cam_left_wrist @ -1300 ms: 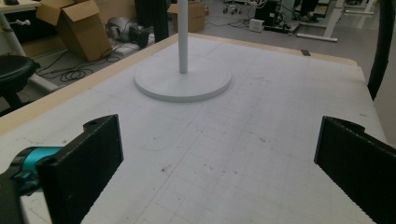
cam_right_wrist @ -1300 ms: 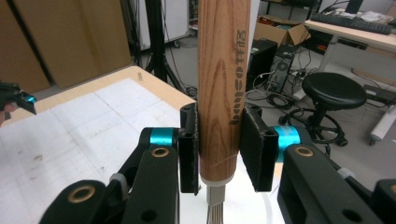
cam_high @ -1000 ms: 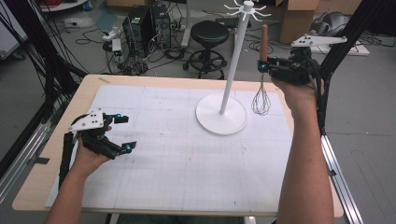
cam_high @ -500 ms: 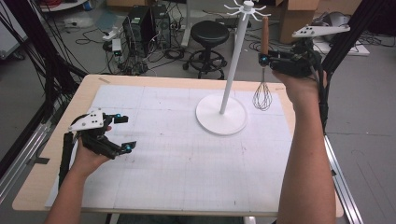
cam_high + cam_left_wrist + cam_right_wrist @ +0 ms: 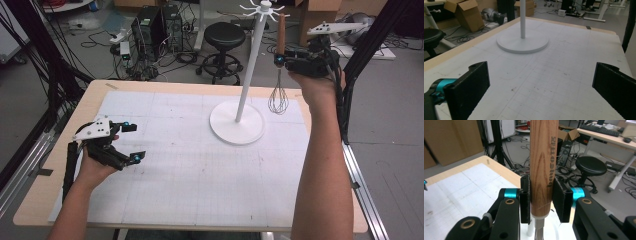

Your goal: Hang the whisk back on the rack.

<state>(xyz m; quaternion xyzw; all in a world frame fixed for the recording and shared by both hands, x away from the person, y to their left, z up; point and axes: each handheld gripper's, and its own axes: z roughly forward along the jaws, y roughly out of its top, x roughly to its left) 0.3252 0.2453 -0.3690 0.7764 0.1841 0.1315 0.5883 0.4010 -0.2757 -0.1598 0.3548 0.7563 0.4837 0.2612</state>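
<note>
lab: computer towers on floor, loose cables, cardboard boxes, gridded table.

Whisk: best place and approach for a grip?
Grip the whisk on its straight wooden handle, jaws closing level from either side, as the right gripper has it now. The handle is round, rigid and upright; the wire loops below would probably flex and slip.

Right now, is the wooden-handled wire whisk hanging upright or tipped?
Upright: the wooden-handled wire whisk hangs with handle up and wire loops down, clamped in the right gripper beside the white stand's pole.
</note>
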